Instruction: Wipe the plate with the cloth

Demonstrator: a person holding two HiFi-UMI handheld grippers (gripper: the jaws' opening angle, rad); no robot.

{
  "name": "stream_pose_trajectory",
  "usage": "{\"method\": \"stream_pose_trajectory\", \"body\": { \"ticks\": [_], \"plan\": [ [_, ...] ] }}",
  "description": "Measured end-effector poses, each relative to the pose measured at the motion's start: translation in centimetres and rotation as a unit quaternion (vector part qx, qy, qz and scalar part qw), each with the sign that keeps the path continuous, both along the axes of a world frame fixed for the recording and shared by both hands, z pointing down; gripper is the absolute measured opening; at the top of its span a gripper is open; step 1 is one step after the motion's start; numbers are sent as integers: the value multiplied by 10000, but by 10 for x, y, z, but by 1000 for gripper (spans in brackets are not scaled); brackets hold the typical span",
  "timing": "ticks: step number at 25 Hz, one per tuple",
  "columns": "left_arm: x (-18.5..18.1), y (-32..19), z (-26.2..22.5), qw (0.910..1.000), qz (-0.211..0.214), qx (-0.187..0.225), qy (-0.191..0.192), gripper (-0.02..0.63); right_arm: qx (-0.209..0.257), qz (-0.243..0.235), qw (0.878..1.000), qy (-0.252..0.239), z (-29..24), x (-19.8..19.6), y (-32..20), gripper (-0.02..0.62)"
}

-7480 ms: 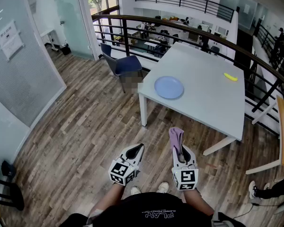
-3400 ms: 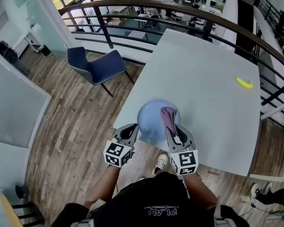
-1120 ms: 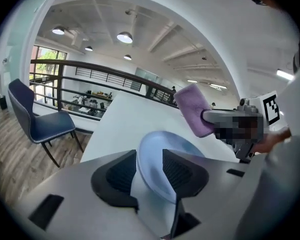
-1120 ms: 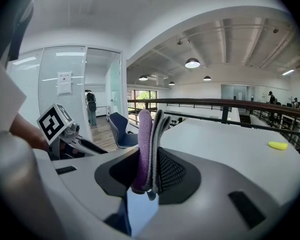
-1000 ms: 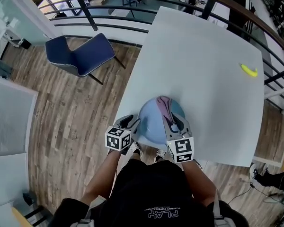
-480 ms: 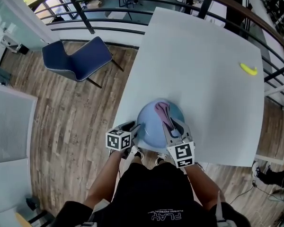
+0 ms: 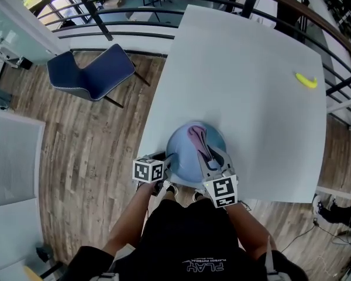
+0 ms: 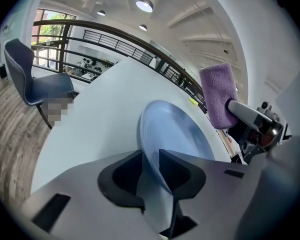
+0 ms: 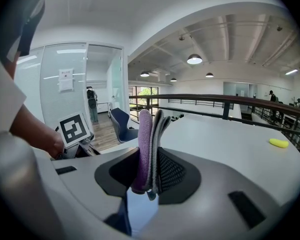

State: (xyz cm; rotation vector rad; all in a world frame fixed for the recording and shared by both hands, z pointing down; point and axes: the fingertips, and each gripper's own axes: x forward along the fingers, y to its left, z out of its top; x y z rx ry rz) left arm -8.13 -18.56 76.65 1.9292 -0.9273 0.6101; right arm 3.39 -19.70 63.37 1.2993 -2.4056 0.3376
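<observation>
Plate (image 7: pixel 181 151) sits at the near edge of the desk (image 7: pixel 245 86), close to the near left corner. Its near rim looks to hang a little past that edge.

Left gripper (image 7: pixel 167 160): at the plate's left rim, pointing down and in from the desk's left side. In the left gripper view the jaws (image 8: pixel 150 156) have just been closing, with the rim between them. Both pads now look to be on the plate (image 8: pixel 175 129), one on each face. I read that as a grip on the rim.

Right gripper (image 7: pixel 207 154): over the near half of the plate, jaws narrow and clamped on the cloth (image 7: pixel 197 138). In the right gripper view the cloth (image 9: pixel 144 144) stands up from between the jaws (image 9: pixel 152 154) as a folded bundle, purple on the left and grey on the right. From the left gripper view the free end of the cloth (image 8: pixel 217 94) sticks out over the far side of the plate. I cannot tell whether it touches the plate's surface.

Elsewhere: a banana (image 7: pixel 306 81) lies near the far right corner of the desk, well apart from the plate. A blue chair (image 7: pixel 93 72) stands on the wood floor (image 7: pixel 88 157), off the desk's left edge.
</observation>
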Motion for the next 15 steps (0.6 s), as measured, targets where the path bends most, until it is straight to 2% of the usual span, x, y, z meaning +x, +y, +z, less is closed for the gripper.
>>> {"method": "stream_pose_trajectory", "body": {
  "ticks": [7,10,15],
  "plan": [
    [-1,-3,5,9996,-122,-224,-89,87,-44,77,9999,-58,2,3,-5,103],
    [-1,-5,10,9986,-292,-451,-2,55,-52,53,9999,-101,3,1,-6,103],
    [3,-3,13,9971,-405,-618,175,43,-45,1,9999,-145,4,-3,-4,103]
  ]
}}
